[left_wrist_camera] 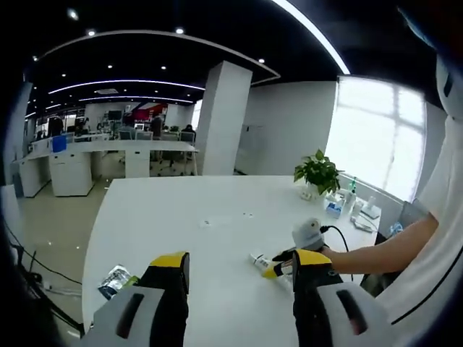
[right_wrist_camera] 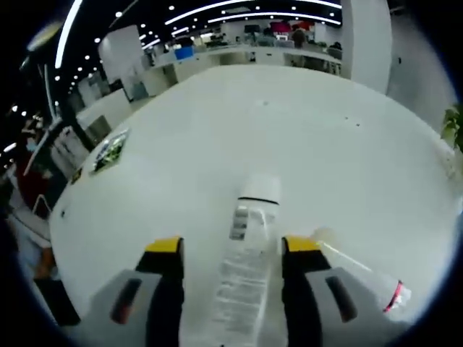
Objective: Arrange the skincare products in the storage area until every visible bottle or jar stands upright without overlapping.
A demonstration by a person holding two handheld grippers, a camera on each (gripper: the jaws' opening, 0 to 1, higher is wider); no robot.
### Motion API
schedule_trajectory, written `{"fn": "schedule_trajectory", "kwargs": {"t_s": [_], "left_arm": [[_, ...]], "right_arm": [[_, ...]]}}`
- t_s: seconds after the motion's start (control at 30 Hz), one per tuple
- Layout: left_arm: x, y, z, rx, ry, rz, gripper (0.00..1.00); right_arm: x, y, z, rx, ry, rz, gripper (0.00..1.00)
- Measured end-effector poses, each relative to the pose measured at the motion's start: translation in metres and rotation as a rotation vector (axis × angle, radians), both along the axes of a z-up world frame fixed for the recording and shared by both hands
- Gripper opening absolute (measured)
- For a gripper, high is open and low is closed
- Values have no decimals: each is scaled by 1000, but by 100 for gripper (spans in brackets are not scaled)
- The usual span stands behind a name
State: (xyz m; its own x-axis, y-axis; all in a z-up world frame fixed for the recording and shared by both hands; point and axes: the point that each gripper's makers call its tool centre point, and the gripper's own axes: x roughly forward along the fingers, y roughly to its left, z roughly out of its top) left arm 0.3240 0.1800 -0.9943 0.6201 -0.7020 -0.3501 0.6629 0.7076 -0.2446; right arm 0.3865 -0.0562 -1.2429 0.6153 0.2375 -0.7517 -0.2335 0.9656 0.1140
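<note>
Left gripper view: white table (left_wrist_camera: 202, 238) | open-plan office | potted plant (left_wrist_camera: 318, 173)

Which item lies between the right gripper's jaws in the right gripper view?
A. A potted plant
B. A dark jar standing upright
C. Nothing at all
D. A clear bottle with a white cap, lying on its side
D: the clear bottle lies flat on the white table with its white cap pointing away, between the jaws of the right gripper, which stand apart on either side of it.
</note>
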Motion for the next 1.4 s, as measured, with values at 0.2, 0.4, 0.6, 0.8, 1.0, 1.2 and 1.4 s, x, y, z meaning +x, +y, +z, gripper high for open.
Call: {"fn": "schedule_trajectory", "kwargs": {"t_s": [0.2,0.4,0.6,0.8,1.0,1.2,1.4], "left_arm": [[-4,-1,1,3,-3,7,59],[-8,-3,0,13,3,9,59],[-8,-10,5,18,-4,2,58],[-8,-14,10,21,-14,-3,58],[-4,-12,14,6,-11,12,58],[0,-15,16,-2,-9,10,58],[1,-22,12,-17,3,-4,58]], "right_arm": [[-10,-4,-15,-89,31,61,45],[-11,-7,-17,-126,3,103,37],[-10,-4,-15,-102,-5,142,29],[-11,0,-13,-81,-6,187,19],[-12,4,-9,-23,10,207,9],[-18,11,-3,16,2,227,5],[-13,12,25,77,-88,195,4]]}}
